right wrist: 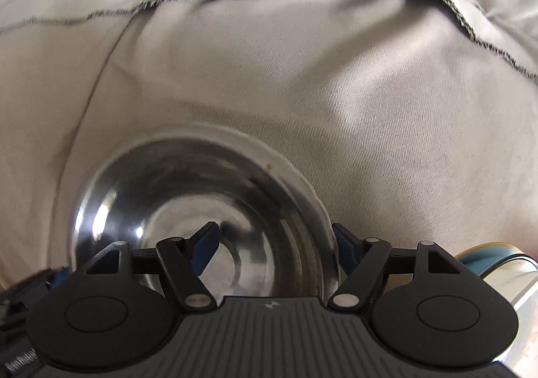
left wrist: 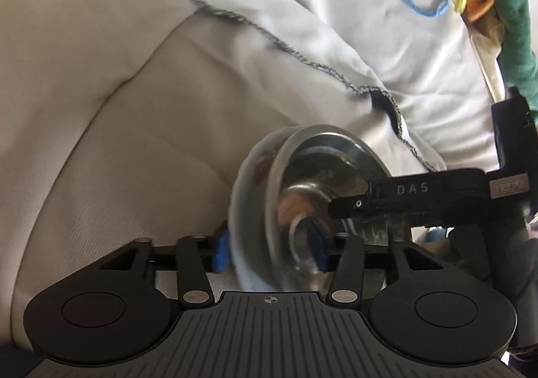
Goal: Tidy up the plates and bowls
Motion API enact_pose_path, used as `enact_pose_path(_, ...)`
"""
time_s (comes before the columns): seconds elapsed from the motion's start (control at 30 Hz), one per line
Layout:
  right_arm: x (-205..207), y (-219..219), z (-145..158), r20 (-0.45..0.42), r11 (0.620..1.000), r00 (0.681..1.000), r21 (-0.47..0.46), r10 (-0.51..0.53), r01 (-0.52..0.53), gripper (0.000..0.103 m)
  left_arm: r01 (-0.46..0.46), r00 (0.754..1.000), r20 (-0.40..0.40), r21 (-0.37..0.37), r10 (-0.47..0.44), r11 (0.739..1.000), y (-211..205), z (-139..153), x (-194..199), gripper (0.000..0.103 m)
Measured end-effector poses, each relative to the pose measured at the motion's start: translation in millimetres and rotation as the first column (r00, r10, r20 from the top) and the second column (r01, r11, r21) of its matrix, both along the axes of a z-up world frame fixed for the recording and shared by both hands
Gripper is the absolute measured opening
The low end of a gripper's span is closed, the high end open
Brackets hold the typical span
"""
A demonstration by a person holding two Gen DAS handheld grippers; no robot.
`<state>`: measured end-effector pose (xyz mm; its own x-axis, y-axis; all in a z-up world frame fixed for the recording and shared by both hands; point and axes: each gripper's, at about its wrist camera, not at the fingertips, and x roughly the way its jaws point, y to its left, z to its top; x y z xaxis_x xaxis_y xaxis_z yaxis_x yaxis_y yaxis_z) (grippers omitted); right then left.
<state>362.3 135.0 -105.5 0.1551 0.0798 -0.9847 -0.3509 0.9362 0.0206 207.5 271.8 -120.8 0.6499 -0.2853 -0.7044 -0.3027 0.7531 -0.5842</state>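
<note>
the left gripper is straddling the white plate and steel bowl at frame bottom, jaws wide; the right gripper is spreading wide across the bowl's rim, over beige cloth.

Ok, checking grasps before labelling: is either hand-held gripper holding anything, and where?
Right hand-held gripper: nothing; jaws open astride the steel bowl rim. Left hand-held gripper straddles the plate and bowl edge; blur hides whether it grips.

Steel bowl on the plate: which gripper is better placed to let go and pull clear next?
Right, probably. The right gripper straddles the steel bowl rim, one finger inside, one outside, so lifting should clear it. The left gripper brackets both the white plate and bowl, steadying the stack.
</note>
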Motion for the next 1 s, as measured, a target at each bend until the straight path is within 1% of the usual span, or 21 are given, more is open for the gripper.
enact_pose_path(0.07,8.0,-3.3,4.9,0.008,0.999,1.000,0.020,-0.027,0.027,0.073,0.006,1.000,0.016,0.034,-0.007,0.999,-1.1,2.7,13.8,0.054)
enact_pose_path(0.1,11.6,-3.9,7.1,0.016,0.999,0.999,0.021,-0.031,0.030,0.073,0.008,0.999,0.037,0.049,-0.009,0.999,-1.6,2.4,18.3,0.054)
enact_pose_path(0.17,13.3,-3.5,10.6,0.040,1.000,0.999,0.007,-0.025,0.024,0.073,0.002,0.997,0.078,0.056,-0.007,0.998,-1.2,-3.4,19.0,0.052)
enact_pose_path(0.2,13.4,-4.0,14.5,0.057,1.000,0.998,0.005,-0.013,0.013,0.072,0.002,0.996,0.091,0.041,-0.006,0.999,0.8,-6.6,14.9,0.050)
enact_pose_path(0.23,10.3,-3.7,18.6,0.079,1.000,0.997,0.008,-0.004,0.004,0.072,0.001,0.994,0.108,0.013,-0.003,1.000,4.1,-8.1,8.7,0.050)
enact_pose_path(0.3,-3.2,-8.3,35.5,0.157,1.000,0.988,0.021,0.016,-0.019,0.072,-0.023,0.988,0.152,-0.014,0.025,1.000,10.4,-5.4,-7.9,0.049)
enact_pose_path(0.33,-11.7,-9.8,46.2,0.198,0.999,0.980,0.034,0.030,-0.038,0.072,-0.047,0.984,0.171,-0.016,0.049,0.999,12.1,-0.3,-16.2,0.049)
enact_pose_path(0.43,-44.9,-25.2,83.2,0.325,0.993,0.943,0.065,0.072,-0.099,0.072,-0.114,0.965,0.238,-0.013,0.114,0.993,13.4,20.9,-39.7,0.049)
enact_pose_path(0.5,-61.7,-41.9,103.5,0.355,0.990,0.932,0.085,0.079,-0.116,0.072,-0.138,0.951,0.279,-0.008,0.135,0.990,10.7,36.5,-50.5,0.049)
enact_pose_path(0.57,-73.0,-59.8,120.7,0.361,0.989,0.930,0.105,0.063,-0.108,0.072,-0.121,0.941,0.314,-0.025,0.123,0.992,5.2,50.5,-53.4,0.049)
enact_pose_path(0.63,-80.8,-72.6,134.8,0.377,0.991,0.925,0.098,0.051,-0.095,0.072,-0.068,0.934,0.349,-0.052,0.082,0.996,-4.5,60.8,-52.4,0.049)
enact_pose_path(0.67,-83.1,-75.9,143.3,0.392,0.992,0.919,0.089,0.046,-0.088,0.072,-0.034,0.934,0.355,-0.053,0.051,0.998,-12.5,64.9,-50.7,0.049)
enact_pose_path(0.73,-89.8,-84.8,158.7,0.428,0.995,0.904,0.082,0.020,-0.060,0.072,0.022,0.938,0.345,-0.035,-0.009,0.999,-34.3,70.3,-49.5,0.049)
enact_pose_path(0.8,-99.8,-99.9,172.1,0.457,0.993,0.889,0.114,-0.035,-0.020,0.072,0.100,0.941,0.324,-0.010,-0.092,0.995,-61.0,69.2,-50.2,0.049)
enact_pose_path(0.87,-110.1,-117.5,181.2,0.467,0.988,0.880,0.155,-0.080,0.008,0.073,0.206,0.934,0.296,0.011,-0.200,0.978,-87.3,61.1,-52.1,0.049)
enact_pose_path(0.9,-111.5,-127.2,180.6,0.467,0.986,0.879,0.168,-0.096,0.019,0.073,0.252,0.929,0.277,0.018,-0.247,0.967,-98.4,56.5,-51.7,0.048)
enact_pose_path(0.93,-110.8,-136.7,177.4,0.466,0.985,0.879,0.172,-0.107,0.029,0.073,0.286,0.924,0.256,0.031,-0.284,0.958,-107.4,52.5,-51.2,0.048)
enact_pose_path(1.0,-110.4,-154.3,168.1,0.469,0.987,0.876,0.155,-0.112,0.043,0.073,0.307,0.922,0.227,0.068,-0.315,0.949,-117.9,50.9,-53.6,0.045)
